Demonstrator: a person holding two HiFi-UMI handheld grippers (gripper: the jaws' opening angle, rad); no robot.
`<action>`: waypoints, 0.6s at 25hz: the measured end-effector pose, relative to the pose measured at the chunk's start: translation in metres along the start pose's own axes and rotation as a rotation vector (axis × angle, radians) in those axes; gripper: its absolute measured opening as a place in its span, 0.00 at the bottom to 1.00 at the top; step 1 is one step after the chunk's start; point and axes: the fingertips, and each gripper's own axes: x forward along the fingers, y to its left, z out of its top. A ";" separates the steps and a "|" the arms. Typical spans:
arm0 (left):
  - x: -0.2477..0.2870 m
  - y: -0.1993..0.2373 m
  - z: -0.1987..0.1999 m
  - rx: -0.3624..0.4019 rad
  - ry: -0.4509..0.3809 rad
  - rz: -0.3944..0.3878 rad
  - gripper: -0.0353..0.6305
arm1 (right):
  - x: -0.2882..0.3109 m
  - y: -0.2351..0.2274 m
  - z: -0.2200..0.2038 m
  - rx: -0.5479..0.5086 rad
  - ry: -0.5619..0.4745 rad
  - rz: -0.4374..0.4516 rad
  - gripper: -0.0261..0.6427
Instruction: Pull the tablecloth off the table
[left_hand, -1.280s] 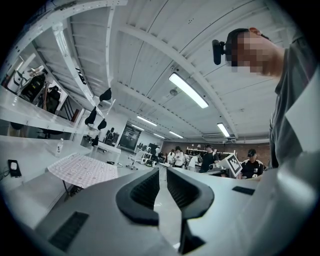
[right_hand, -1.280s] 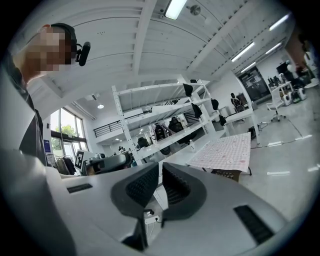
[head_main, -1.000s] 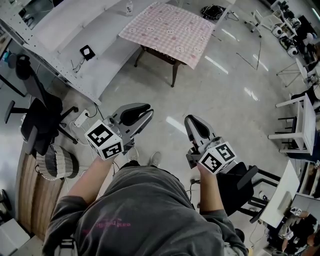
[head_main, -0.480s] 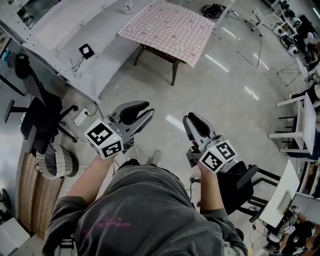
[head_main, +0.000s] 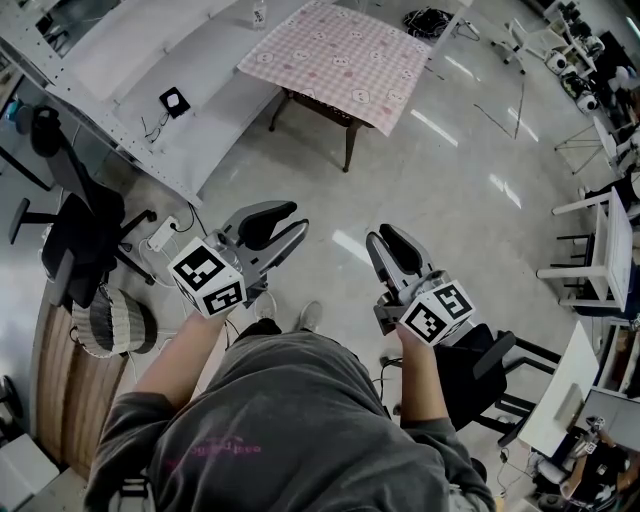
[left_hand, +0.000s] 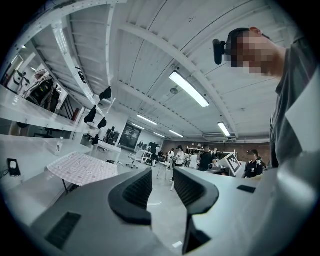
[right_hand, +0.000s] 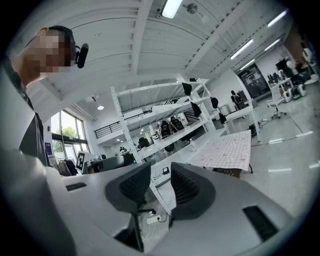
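A pink checked tablecloth (head_main: 340, 55) covers a small dark-legged table far ahead of me on the grey floor. It also shows in the left gripper view as the tablecloth (left_hand: 82, 168) and in the right gripper view as the tablecloth (right_hand: 227, 150). My left gripper (head_main: 285, 225) and right gripper (head_main: 388, 248) are held in front of the person's body, well short of the table. In its own view the left gripper (left_hand: 161, 187) is open with nothing between the pads. The right gripper (right_hand: 160, 182) is likewise open and empty.
A long white bench and shelving (head_main: 150, 90) run along the left, beside the table. A black office chair (head_main: 80, 240) and a striped basket (head_main: 115, 325) stand at my left. White furniture (head_main: 600, 250) lines the right. Several people (left_hand: 205, 160) stand far off.
Both grippers' jaws have parted from a thin slit to a wider gap. The hands have barely shifted and the tablecloth lies as before.
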 end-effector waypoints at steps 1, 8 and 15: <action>0.000 -0.001 -0.001 0.000 0.002 -0.001 0.26 | -0.001 0.000 0.000 0.001 -0.002 0.000 0.20; 0.001 -0.001 -0.002 0.000 0.012 0.000 0.31 | -0.002 -0.002 0.001 0.007 -0.006 -0.005 0.25; 0.004 -0.004 -0.004 0.007 0.013 0.003 0.35 | -0.009 -0.006 0.003 0.008 -0.015 -0.010 0.27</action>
